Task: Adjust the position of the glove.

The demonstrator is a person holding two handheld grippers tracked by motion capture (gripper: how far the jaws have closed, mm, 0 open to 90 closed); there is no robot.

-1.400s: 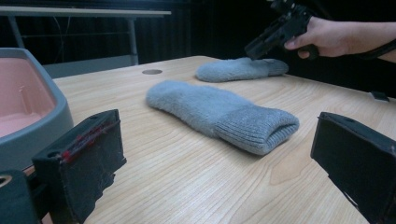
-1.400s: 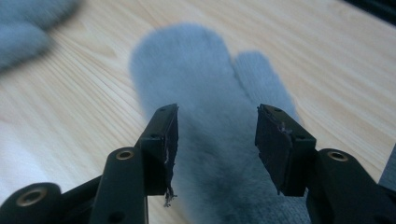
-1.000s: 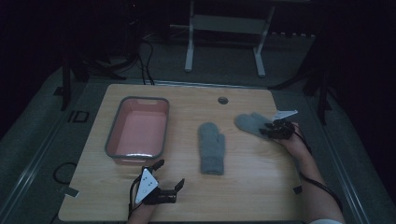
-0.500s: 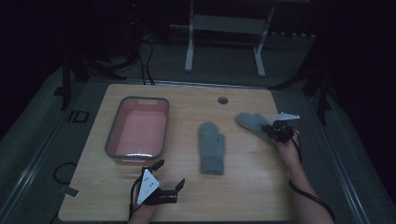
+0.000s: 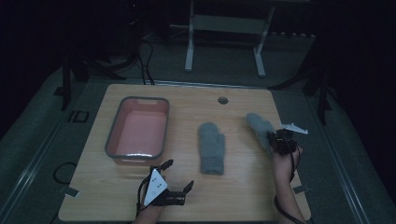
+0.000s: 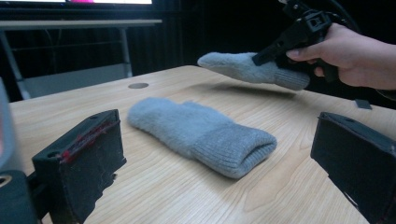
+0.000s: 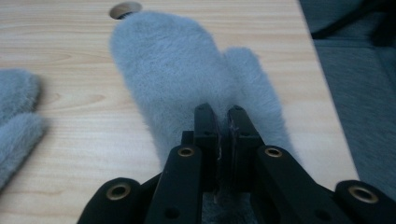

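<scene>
we see R gripper clamped on grey mitten cuff, lifted off table, L gripper jaws wide, empty, 2nd mitten flat mid-table

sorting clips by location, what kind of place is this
Probably a lab or studio set up for recording, not a home. A bare wooden table stands in a dark room, loose cables trail over the grey floor behind it, and a metal stand sits farther back.
</scene>
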